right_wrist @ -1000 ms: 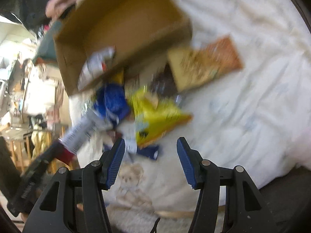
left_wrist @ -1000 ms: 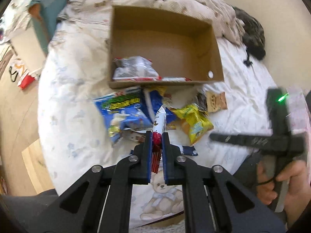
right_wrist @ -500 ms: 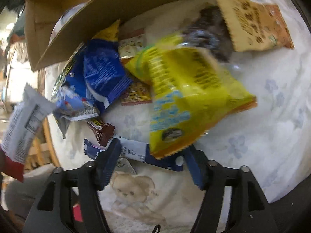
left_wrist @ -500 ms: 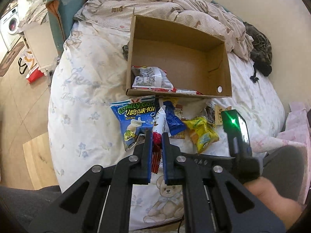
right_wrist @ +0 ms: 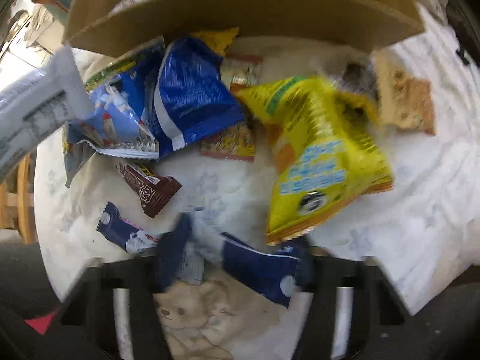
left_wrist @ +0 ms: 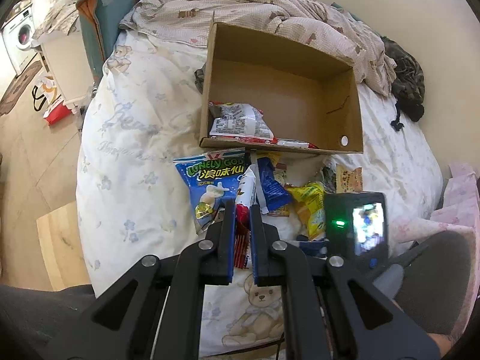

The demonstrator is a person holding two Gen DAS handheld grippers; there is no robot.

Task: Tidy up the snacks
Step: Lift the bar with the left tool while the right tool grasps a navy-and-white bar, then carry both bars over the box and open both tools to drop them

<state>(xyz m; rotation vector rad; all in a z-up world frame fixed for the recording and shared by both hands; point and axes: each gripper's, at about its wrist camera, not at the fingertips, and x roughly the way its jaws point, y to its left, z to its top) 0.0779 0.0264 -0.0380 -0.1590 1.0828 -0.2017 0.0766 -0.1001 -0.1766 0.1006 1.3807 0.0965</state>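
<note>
My left gripper (left_wrist: 242,210) is shut on a red and white snack packet (left_wrist: 246,192), held above the pile on the bed; the packet also shows in the right wrist view (right_wrist: 36,114). The cardboard box (left_wrist: 285,150) behind the pile holds a white and red packet (left_wrist: 237,123). My right gripper (right_wrist: 240,249) is open and low over a dark blue bar wrapper (right_wrist: 258,267) that lies between its fingers. Near it lie a yellow bag (right_wrist: 324,162), a blue packet (right_wrist: 192,96), a brown bar (right_wrist: 150,186) and a light blue bag (left_wrist: 210,180).
A rumpled quilt (left_wrist: 270,9) lies behind the box and dark clothing (left_wrist: 408,81) at the far right. A tan cracker packet (right_wrist: 402,99) lies right of the yellow bag. The bed edge and wooden floor (left_wrist: 33,156) are to the left.
My right gripper has dropped closer to the bed, with the dark blue bar now between its fingers. My left gripper has lifted and pulled back with its packet.
</note>
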